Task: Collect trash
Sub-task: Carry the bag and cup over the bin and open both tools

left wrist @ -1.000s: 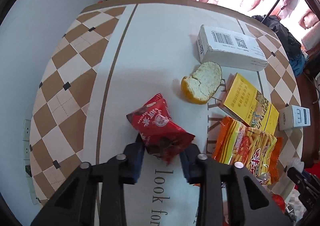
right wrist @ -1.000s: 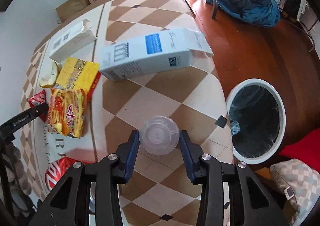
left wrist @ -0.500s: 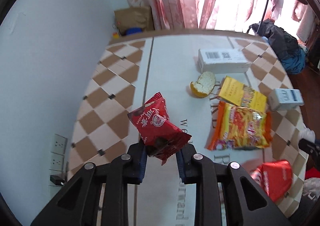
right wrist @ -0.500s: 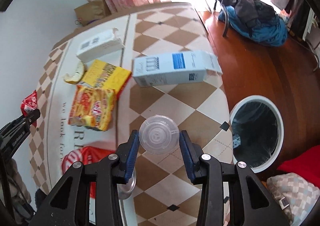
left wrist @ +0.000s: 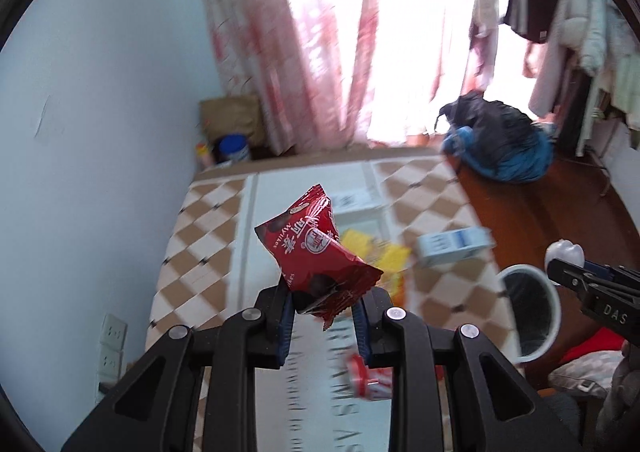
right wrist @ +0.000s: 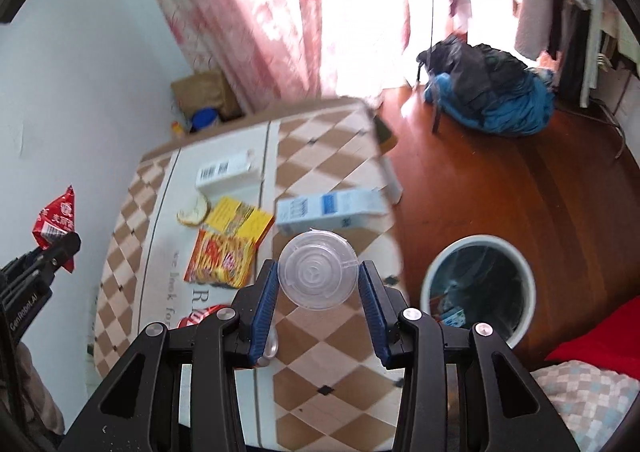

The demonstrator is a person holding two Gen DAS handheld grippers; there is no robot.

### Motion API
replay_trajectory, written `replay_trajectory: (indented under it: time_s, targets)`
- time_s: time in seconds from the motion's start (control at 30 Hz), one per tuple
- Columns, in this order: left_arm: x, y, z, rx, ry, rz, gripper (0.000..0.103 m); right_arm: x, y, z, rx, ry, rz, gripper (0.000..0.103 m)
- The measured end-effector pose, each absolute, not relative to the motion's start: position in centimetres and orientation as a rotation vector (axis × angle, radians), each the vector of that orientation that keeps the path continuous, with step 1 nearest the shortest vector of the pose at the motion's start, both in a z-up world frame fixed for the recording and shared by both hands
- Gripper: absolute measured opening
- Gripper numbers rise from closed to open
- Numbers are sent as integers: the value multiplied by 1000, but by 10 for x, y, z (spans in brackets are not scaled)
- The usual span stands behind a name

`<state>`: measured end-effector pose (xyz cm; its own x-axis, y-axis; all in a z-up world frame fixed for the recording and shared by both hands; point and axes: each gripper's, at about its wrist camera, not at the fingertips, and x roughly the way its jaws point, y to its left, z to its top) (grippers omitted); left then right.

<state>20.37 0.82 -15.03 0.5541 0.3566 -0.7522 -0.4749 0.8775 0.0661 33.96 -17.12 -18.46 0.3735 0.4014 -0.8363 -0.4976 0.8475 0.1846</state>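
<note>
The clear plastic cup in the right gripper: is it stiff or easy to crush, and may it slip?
The clear plastic cup looks thin-walled, so it probably dents under a hard squeeze. It appears empty, so likely very light. The right gripper clamps its round, smooth sides, so it might slip or twist if jolted on the way to the bin.

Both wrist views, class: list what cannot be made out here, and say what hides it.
- Trash bin contents: right wrist view, dark inside, partly behind the right gripper.
- Red packet on the table: left wrist view, blurred and behind the left gripper.
- Red wrapper's small print: blurred.
</note>
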Motion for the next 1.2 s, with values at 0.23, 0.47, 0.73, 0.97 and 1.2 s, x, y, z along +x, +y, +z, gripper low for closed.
replay_trajectory:
  time_s: [0.23,0.47,0.73,0.97,1.2]
  targets:
    - [247,-68,-126,-122,809,322,22,355,-258,-149,-22,988,476,43]
    - [311,-152,-143,-123,869,141,22,386,-352,-158,20,998,328,43]
    - [390,-233,-228,-192,1073,6,22,429,-440,-243,77,1151,232,43]
    - [445,-241,-316,-311,1305,-51,22,472,-473,-347,160,1326,230,43]
    - [474,-239,-356,-358,1408,-39,28,504,-473,-423,203,1429,252,43]
